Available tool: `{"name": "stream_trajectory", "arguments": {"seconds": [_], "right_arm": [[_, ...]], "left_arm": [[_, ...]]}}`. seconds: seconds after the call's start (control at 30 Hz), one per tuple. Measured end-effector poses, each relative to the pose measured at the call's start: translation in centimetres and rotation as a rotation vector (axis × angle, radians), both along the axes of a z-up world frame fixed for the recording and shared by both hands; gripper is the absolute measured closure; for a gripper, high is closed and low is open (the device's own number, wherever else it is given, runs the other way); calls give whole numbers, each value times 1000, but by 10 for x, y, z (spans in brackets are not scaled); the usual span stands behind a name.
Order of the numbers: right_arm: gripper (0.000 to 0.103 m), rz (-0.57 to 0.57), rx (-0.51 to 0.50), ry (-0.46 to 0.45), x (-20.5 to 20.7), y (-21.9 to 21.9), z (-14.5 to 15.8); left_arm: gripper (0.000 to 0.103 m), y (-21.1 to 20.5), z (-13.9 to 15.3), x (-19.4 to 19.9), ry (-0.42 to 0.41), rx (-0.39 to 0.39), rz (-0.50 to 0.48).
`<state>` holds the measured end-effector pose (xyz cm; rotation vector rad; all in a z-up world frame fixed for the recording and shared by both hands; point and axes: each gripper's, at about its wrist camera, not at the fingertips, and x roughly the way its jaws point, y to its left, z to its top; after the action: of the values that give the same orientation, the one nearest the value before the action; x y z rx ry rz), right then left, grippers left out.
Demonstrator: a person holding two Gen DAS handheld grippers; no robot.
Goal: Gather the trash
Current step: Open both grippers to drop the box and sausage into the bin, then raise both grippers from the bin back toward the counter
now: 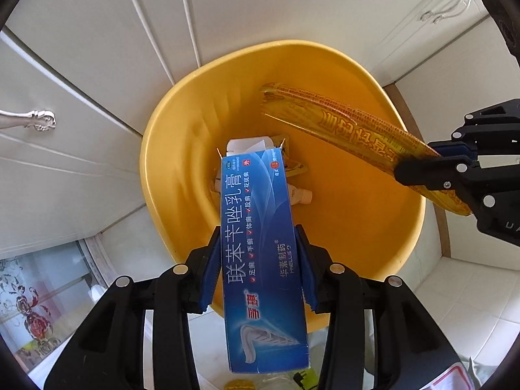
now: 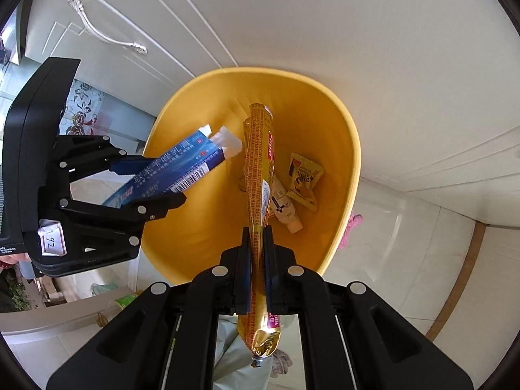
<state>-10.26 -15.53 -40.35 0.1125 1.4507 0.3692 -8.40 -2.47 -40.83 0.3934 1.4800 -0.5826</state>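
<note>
the left gripper [image 1: 256, 260] points down over a yellow bin [image 1: 182, 169]. its two blue pads sit on the sides of a long blue box [image 1: 260, 243] and hold it. the jaws are partly apart, just as wide as the box. the top end of the box, with its white flaps open, hangs inside the bin.

the right gripper [image 2: 256, 260] also points down into the bin. its jaws are almost closed and they pinch a long, thin gold wrapper [image 2: 258, 175] in the middle. one end of the wrapper reaches deep into the bin, and the other end sticks out behind the jaws.

at the bottom of the bin lie a small white tube [image 2: 286, 208] and a little yellow snack packet [image 2: 305, 178], close beside each other. the gold wrapper hangs just over the tube.

the bin stands on a pale tiled floor [image 2: 406, 243], right next to white cupboard doors [image 1: 81, 48] with shiny silver handles [image 2: 104, 29]. something pink [image 2: 349, 230] peeks out from behind the bin's rim.
</note>
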Motion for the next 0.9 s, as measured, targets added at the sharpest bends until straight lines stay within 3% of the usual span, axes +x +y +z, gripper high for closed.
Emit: {"name": "stream_trajectory", "arguments": {"seconds": [0.03,0.07,0.1,0.13,0.7,0.9], "right_arm": [[91,-3,4,1,3,-2,-1],[80,-7,8,0,2,-3,-1],[62,-9,11,-3,0,-9,2],[55,-14,11,-13,0,-10,4],[54,-45,26,-50,-5,-12,24],[54,-52,35,-85,-13,-10,46]], "left_arm": [[52,-1,1,0,0,-5,2],[48,-3,1,-1,-4,-7,3],[43,-4,3,0,-14,-10,2],[43,-6,4,0,-16,-13,1],[43,-7,28,-5,-61,-7,25],[42,4,52,-14,-89,-13,61]]}}
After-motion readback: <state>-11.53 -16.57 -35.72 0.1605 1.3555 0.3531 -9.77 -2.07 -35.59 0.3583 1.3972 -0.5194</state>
